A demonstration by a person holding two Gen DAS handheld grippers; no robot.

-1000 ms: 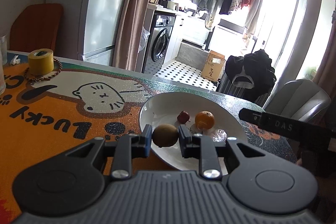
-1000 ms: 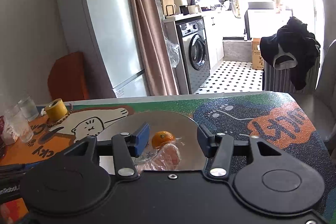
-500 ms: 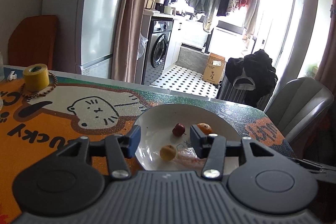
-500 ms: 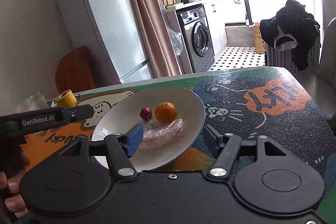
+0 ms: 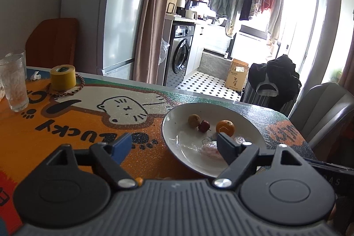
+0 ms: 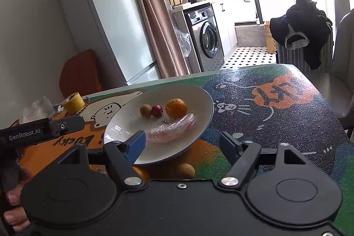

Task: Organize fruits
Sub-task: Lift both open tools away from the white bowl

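Your left gripper (image 5: 170, 146) points down toward the near rim of the white plate (image 5: 174, 147) on the printed table mat (image 5: 66, 121). Its jaws are opening and stand wide, with nothing gripped: between the fingers you see only mat and the plate's near left edge. The right finger overlaps the plate from this camera; contact cannot be told.

Your right gripper (image 6: 182, 144) sits at the near edge of the same plate (image 6: 205, 107). Its jaws are also opening. The plate's near rim lies in the gap, but the pads do not press on it. The blue left pad (image 6: 135, 146) stands in front of the rim; whether it touches cannot be told.

Contents of the plate, as seen from the right wrist camera:
- A small brown kiwi (image 6: 145, 110) toward the left, touching or just beside the next item.
- A small dark red fruit (image 6: 157, 111) in the middle.
- An orange (image 6: 176, 108) just right of the red fruit.
- A long pinkish item in clear plastic wrap (image 6: 171, 128) lying across the near part, just in front of the orange.

A further brown round fruit (image 6: 184, 170) lies on the mat, in front of the plate, partly hidden by your right gripper body.

A yellow tape roll (image 5: 63, 77) and a drinking glass (image 5: 13, 85) stand at the far left of the mat, well apart from the plate.
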